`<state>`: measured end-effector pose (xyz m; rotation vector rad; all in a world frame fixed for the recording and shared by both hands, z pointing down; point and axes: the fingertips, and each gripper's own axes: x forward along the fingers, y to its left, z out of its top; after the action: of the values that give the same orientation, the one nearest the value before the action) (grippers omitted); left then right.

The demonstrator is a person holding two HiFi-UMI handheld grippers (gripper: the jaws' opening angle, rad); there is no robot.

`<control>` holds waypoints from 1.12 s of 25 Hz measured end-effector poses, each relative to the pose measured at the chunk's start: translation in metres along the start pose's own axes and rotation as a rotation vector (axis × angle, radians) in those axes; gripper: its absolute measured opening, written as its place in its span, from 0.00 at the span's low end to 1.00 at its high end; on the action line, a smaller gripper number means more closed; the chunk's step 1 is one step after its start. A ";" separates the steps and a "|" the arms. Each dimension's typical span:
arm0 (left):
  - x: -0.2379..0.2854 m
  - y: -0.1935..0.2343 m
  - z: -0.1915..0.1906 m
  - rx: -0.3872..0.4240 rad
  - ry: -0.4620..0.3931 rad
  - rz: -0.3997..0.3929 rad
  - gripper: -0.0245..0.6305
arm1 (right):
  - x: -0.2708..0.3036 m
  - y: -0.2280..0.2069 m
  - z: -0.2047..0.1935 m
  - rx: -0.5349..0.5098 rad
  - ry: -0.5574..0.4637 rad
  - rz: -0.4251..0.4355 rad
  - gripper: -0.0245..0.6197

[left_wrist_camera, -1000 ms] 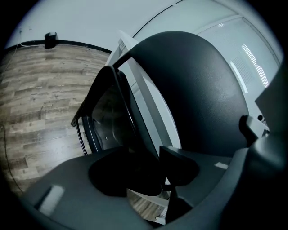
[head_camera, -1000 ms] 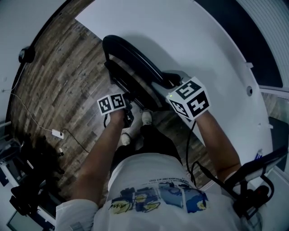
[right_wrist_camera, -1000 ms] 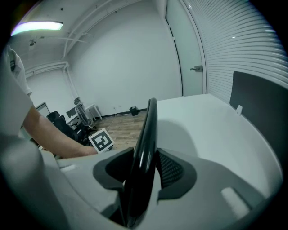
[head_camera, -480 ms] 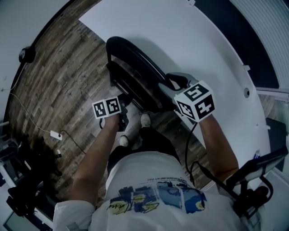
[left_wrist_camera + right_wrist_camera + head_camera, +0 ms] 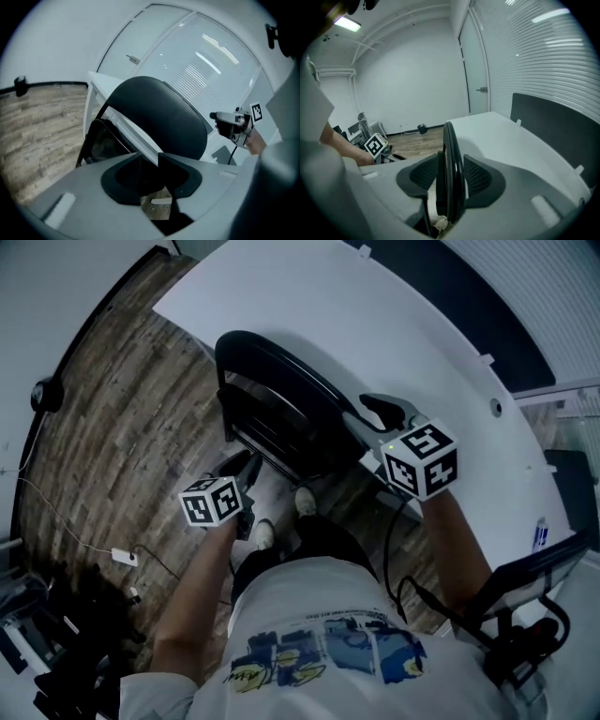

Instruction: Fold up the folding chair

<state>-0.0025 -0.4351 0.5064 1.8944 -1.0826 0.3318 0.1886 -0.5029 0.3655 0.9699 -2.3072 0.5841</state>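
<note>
The black folding chair (image 5: 281, 404) stands on the wood floor against the white table, with its seat swung up close to the backrest. My right gripper (image 5: 367, 420) is shut on the backrest's upper rim; in the right gripper view that rim (image 5: 451, 154) runs upright between the pads of the right gripper (image 5: 451, 180). My left gripper (image 5: 242, 465) hangs clear of the chair, at its lower left. In the left gripper view the left gripper (image 5: 151, 174) has its jaws closing with nothing between them, and the chair's backrest (image 5: 159, 117) fills the view beyond.
The white table (image 5: 403, 324) curves behind and to the right of the chair. A cable and a white adapter (image 5: 122, 556) lie on the floor at left, with dark equipment (image 5: 66, 652) lower left. The person's shoes (image 5: 305, 501) stand just before the chair.
My left gripper has drawn back from the chair's seat edge toward lower left, rolled, and narrowed its jaws. The right gripper has shifted slightly right and up with the backrest.
</note>
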 end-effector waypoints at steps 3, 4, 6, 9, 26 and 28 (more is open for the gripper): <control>-0.047 -0.013 -0.004 0.166 -0.010 -0.007 0.16 | -0.037 0.032 -0.005 -0.019 -0.050 -0.069 0.29; -0.060 -0.017 -0.005 0.213 -0.013 -0.016 0.15 | -0.048 0.041 -0.009 -0.024 -0.059 -0.093 0.29; -0.081 -0.021 -0.007 0.303 -0.006 -0.014 0.10 | -0.062 0.056 -0.019 -0.022 -0.066 -0.129 0.28; -0.110 -0.027 -0.008 0.411 -0.004 -0.021 0.05 | -0.072 0.080 -0.033 0.008 -0.070 -0.142 0.26; -0.225 -0.082 -0.043 0.464 -0.017 -0.279 0.04 | -0.131 0.231 -0.097 0.062 -0.095 -0.280 0.04; -0.234 -0.095 -0.051 0.504 -0.009 -0.293 0.04 | -0.141 0.242 -0.101 0.055 -0.101 -0.279 0.04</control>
<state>-0.0538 -0.2450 0.3399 2.4662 -0.7524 0.4581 0.1226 -0.2186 0.3089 1.3471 -2.1976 0.4932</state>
